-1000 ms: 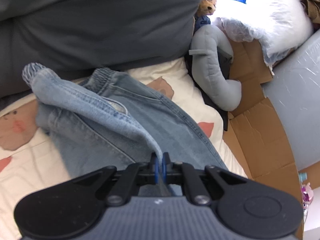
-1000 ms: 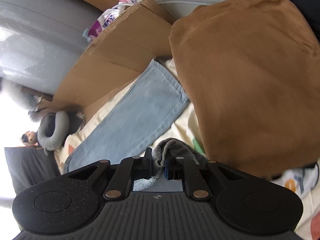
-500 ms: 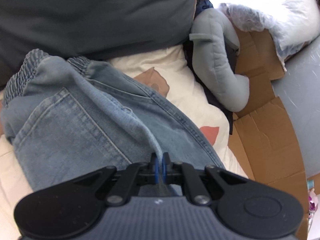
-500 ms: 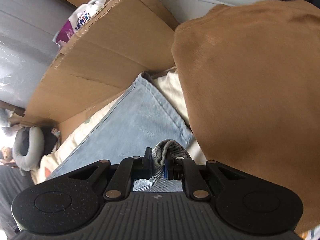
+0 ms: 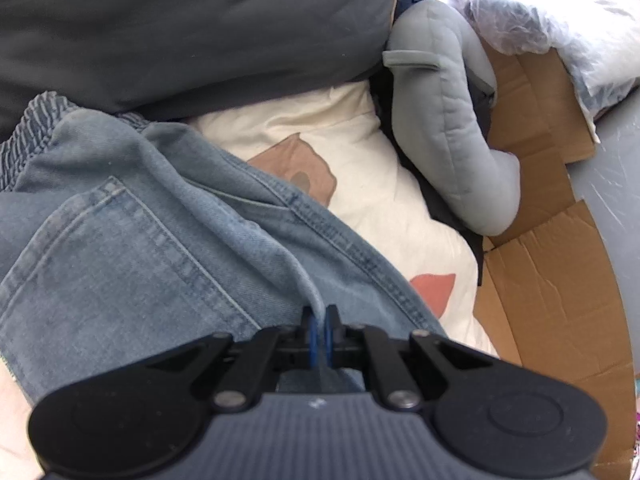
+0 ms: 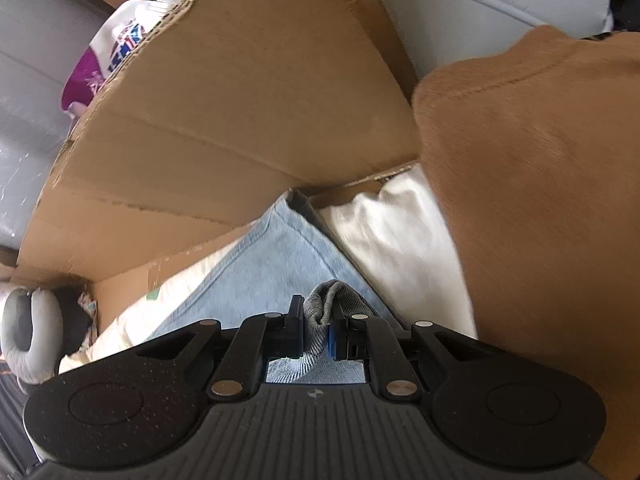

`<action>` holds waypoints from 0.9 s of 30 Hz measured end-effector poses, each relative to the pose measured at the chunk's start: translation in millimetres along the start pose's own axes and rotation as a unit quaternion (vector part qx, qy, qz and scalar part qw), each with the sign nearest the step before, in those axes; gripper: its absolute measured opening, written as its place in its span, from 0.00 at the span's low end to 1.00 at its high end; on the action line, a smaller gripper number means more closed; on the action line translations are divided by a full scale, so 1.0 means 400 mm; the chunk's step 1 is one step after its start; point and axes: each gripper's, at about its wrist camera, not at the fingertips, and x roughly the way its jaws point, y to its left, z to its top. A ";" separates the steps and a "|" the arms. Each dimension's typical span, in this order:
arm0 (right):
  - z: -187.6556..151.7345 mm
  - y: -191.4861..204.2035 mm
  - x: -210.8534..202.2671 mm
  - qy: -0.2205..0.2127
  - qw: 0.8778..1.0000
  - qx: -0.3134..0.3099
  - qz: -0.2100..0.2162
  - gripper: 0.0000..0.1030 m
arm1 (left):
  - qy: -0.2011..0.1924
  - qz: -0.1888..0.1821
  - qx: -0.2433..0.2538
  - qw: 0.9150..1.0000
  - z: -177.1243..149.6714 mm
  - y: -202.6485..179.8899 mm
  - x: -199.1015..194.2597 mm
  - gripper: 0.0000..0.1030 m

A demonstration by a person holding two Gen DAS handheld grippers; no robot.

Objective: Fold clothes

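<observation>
The left gripper [image 5: 319, 334] pointed steeply downward, its jaws nearly together, pinching a thin fold of fabric. The right gripper [image 6: 317, 332] also angled downward, jaws clamped on bunched cloth.

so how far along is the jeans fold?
Mid-fold. Done: jeans laid out on the cream bedding. In hand: left gripper shut on a denim edge, right gripper shut on bunched denim. Left: lay the fold down, release, finish folding.

bare cream bedding [image 5: 360, 128] hemmed by grey pillow [image 5: 180, 20], cardboard [image 6: 240, 112], brown cushion [image 6: 540, 200]
</observation>
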 end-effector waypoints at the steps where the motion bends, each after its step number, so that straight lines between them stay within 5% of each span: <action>1: 0.006 0.002 0.007 -0.001 1.000 0.002 0.000 0.09 | -0.001 0.001 0.001 1.000 0.003 -0.004 0.004 0.04; 27: 0.076 0.028 0.094 -0.036 0.998 0.047 0.007 0.09 | -0.013 0.015 0.019 1.000 0.072 -0.083 0.089 0.04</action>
